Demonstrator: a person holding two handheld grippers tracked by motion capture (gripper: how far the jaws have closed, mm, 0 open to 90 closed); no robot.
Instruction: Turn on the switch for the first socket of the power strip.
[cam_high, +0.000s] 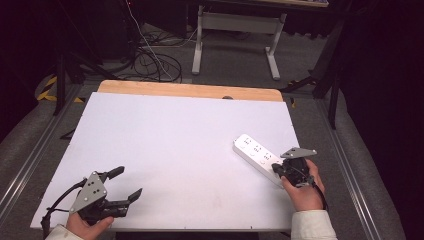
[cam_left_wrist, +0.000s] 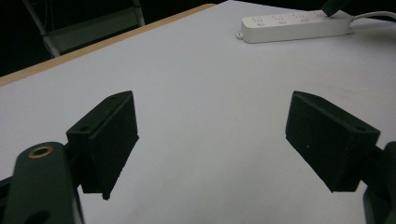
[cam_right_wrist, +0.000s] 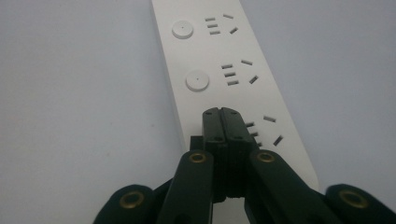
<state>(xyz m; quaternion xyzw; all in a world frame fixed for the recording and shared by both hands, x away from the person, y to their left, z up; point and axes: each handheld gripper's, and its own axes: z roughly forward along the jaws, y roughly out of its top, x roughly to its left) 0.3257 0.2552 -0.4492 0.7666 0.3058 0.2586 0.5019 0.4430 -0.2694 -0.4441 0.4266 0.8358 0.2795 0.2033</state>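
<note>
A white power strip (cam_high: 255, 154) lies slantwise at the right side of the white table, with three sockets and round buttons (cam_right_wrist: 196, 80) beside them. My right gripper (cam_right_wrist: 222, 112) is shut with nothing between its jaws, and its tips press down on the strip where the nearest button sits, hiding it. In the high view the right gripper (cam_high: 280, 169) sits over the strip's near end. My left gripper (cam_high: 129, 184) rests at the table's near left, wide open and empty. The strip (cam_left_wrist: 294, 25) and its cable show far off in the left gripper view.
The white table top (cam_high: 175, 145) has a wooden strip along its far edge (cam_high: 190, 90). Behind it on the floor are tangled cables (cam_high: 150, 62) and a white table frame (cam_high: 240, 30). Metal rails run along both sides of the table.
</note>
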